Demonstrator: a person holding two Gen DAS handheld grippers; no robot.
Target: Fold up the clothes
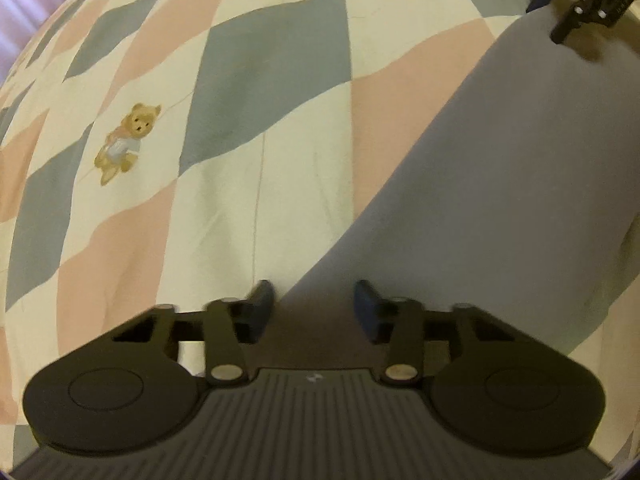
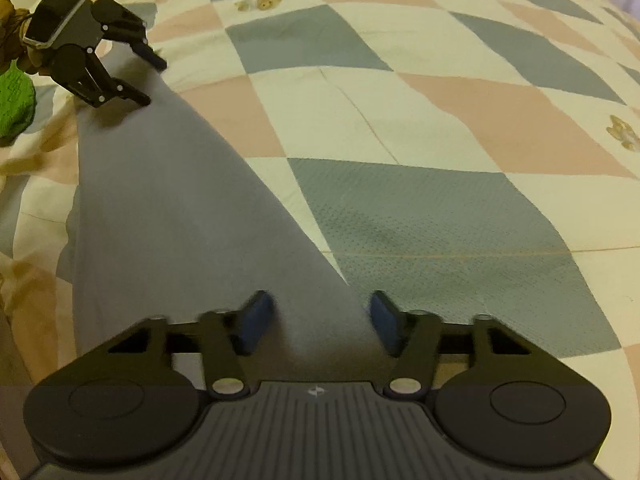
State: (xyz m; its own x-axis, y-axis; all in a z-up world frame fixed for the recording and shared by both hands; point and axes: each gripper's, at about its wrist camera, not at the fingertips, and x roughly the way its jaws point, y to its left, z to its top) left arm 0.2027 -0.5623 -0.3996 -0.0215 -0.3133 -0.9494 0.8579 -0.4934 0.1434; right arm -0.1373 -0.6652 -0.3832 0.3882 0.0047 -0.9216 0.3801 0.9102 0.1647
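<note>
Blue-padded right gripper (image 2: 316, 322) and left gripper (image 1: 315, 310) straddle opposite ends of a long grey garment (image 2: 168, 208) on the quilt (image 2: 440, 128), jaws apart, unpinched; folding appears barely begun.

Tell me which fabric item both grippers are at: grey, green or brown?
The grey garment: long and smooth, with the left gripper at one end and the right gripper at the other. The green knit and brown fabric lie aside.
</note>
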